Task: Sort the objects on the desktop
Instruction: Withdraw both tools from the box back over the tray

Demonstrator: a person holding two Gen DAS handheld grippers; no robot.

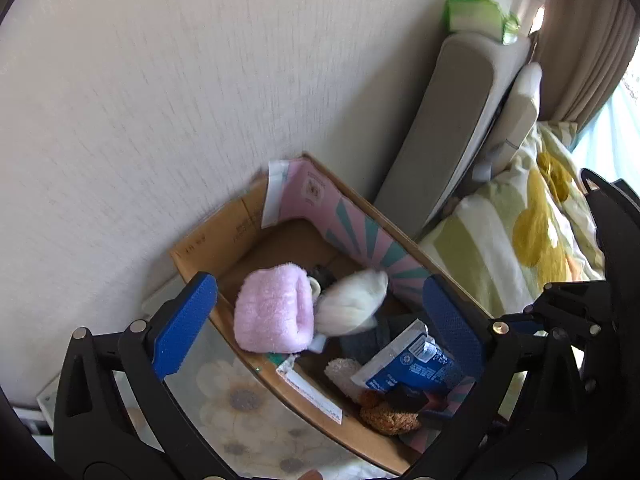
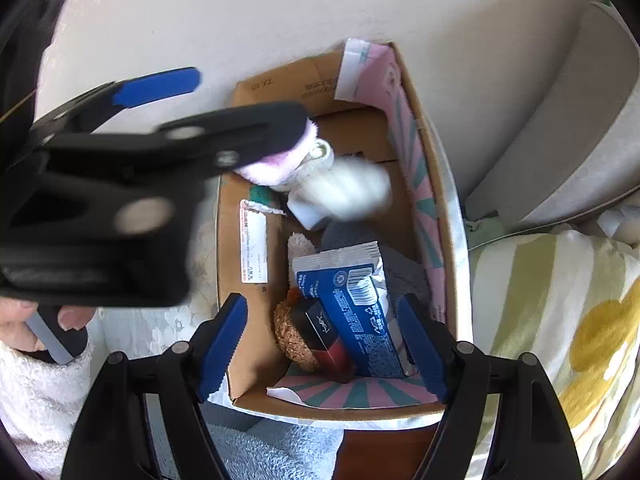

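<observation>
Evidently both grippers hung over the cardboard box (image 2: 276, 80), the collecting place, which stood against the wall with its long axis running from six o'clock toward twelve in the right wrist view.

The left gripper (image 1: 320, 312) stood spread wide with nothing between its pads. A blurred white soft thing (image 1: 352, 300) lay at the box's middle beside the pink fluffy roll (image 1: 272, 312), at about one o'clock of that roll. Its blur suggested it was falling or settling, so the release looked done; doing the step well meant letting go low, inside the walls.

The right gripper (image 2: 320, 344) was also open and empty, above the blue packet (image 2: 352, 308), whose long axis ran from eleven to five o'clock, tilted against a brown scrubby pad (image 2: 292, 340).
</observation>
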